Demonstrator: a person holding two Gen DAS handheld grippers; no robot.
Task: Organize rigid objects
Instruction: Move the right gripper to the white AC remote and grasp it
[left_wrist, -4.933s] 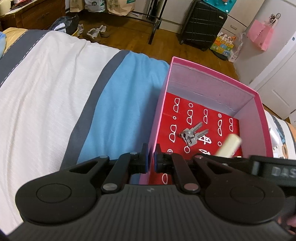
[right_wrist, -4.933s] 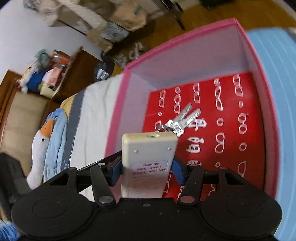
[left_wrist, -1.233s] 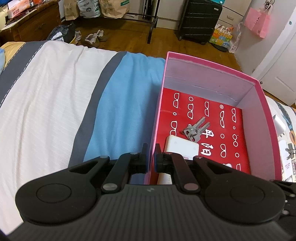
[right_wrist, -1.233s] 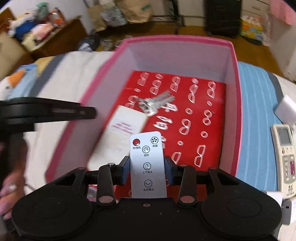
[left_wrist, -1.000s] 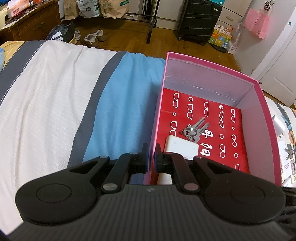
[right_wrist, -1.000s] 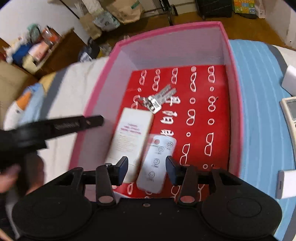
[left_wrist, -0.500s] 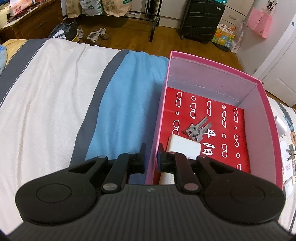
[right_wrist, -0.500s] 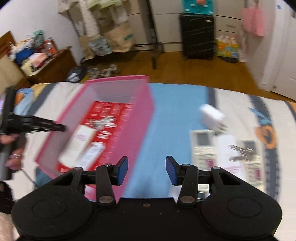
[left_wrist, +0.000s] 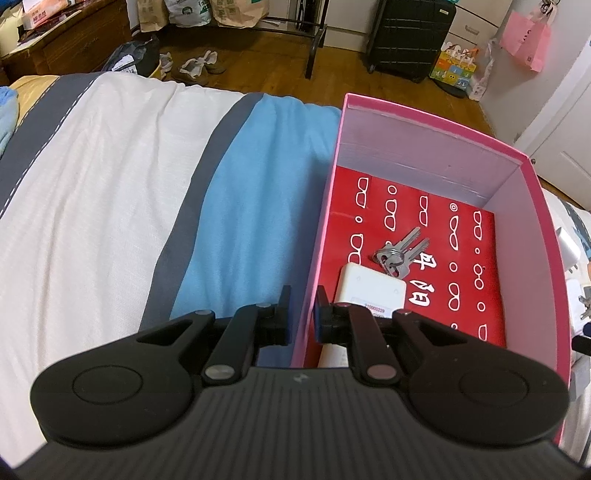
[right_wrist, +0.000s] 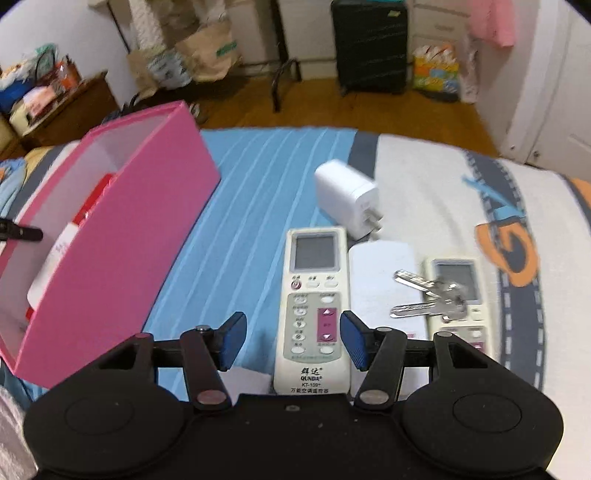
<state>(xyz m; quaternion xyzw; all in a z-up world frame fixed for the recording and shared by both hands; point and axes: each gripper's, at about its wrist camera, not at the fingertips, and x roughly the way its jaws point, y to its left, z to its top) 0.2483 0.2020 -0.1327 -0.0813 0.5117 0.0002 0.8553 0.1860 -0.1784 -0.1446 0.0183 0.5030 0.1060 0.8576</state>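
Observation:
A pink box (left_wrist: 388, 116) with a red patterned floor sits on the bed. Inside lie a bunch of keys (left_wrist: 400, 251) and a white remote face down (left_wrist: 371, 291). My left gripper (left_wrist: 302, 319) straddles the box's near left wall with its fingers slightly apart from it. My right gripper (right_wrist: 291, 341) is open and empty, above a cream air-conditioner remote (right_wrist: 314, 310). To its right lie a white flat block (right_wrist: 384, 284), a second remote (right_wrist: 456, 291) with keys (right_wrist: 430, 295) on top, and a white charger plug (right_wrist: 347, 195).
The pink box (right_wrist: 122, 236) stands left of the right gripper. The striped bedspread (left_wrist: 110, 206) spreads to the left of the box. Beyond the bed edge are a wooden floor, a black suitcase (right_wrist: 369, 44), bags and a dresser.
My right gripper let go of the small fan remote in the box, then swung right over the items on the bed. My left gripper has loosened its hold on the box wall.

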